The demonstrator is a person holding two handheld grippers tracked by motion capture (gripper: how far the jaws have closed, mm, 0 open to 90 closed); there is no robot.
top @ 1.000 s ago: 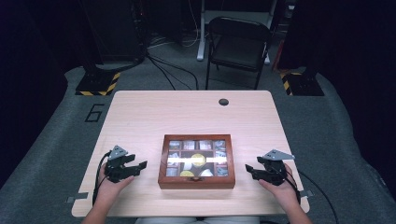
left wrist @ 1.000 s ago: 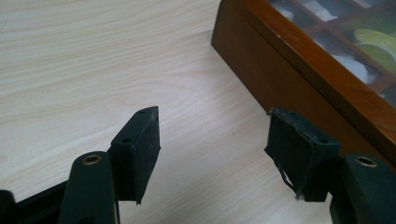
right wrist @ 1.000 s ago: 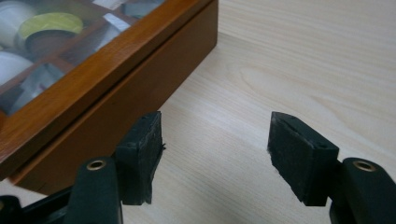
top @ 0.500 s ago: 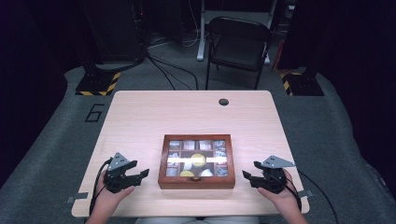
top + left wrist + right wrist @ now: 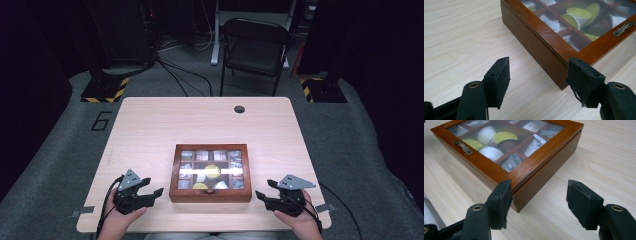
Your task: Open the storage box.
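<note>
The wooden box (image 5: 210, 172) sits near the table's (image 5: 150, 125) front edge, lid shut. I hold my left gripper (image 5: 152, 191) and right gripper (image 5: 261, 195) unclenched, empty, flanking its front corners, ready to steady it.

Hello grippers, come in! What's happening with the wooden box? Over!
Left gripper open, empty, beside box's left corner. Right gripper open, empty, at its right corner. Wooden box shut. Nothing in the way.

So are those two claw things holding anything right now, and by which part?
Nothing is held. The left gripper and right gripper sit open beside the wooden box, one near each front corner, with bare space between their jaws.
</note>
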